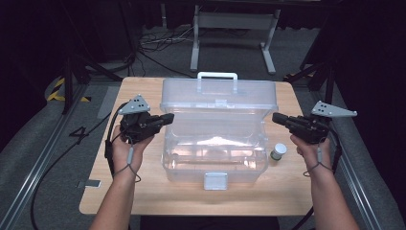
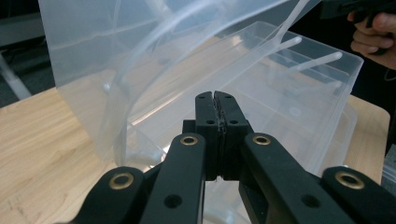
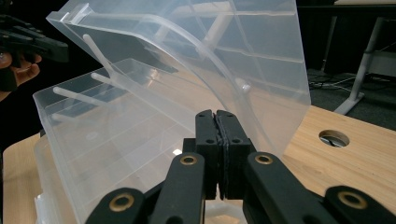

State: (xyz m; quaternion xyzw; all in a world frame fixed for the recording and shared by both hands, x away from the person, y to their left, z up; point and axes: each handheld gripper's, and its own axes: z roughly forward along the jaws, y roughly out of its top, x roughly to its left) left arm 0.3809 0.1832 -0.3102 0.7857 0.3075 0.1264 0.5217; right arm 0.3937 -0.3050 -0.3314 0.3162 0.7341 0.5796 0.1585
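Note:
A clear plastic storage box (image 1: pixel 214 158) stands in the middle of the wooden table (image 1: pixel 143 191), its lid (image 1: pixel 219 96) raised upright at the back with a white handle (image 1: pixel 218 75) on top. My left gripper (image 1: pixel 171 116) is at the box's left wall, jaws pressed together with nothing between them. In the left gripper view the box (image 2: pixel 299 93) is just beyond my shut left gripper (image 2: pixel 215 95). My right gripper (image 1: pixel 275 117) is at the box's right side, likewise shut and empty. The right gripper view has the lid (image 3: pixel 224 60) rising beyond my right gripper (image 3: pixel 215 114).
A small white-capped jar (image 1: pixel 278 152) stands on the table right of the box, below my right gripper. A white latch (image 1: pixel 215 180) hangs at the box's front. The table has a round cable hole (image 3: pixel 334 138). Cables and a metal stand (image 1: pixel 234 28) lie on the floor behind.

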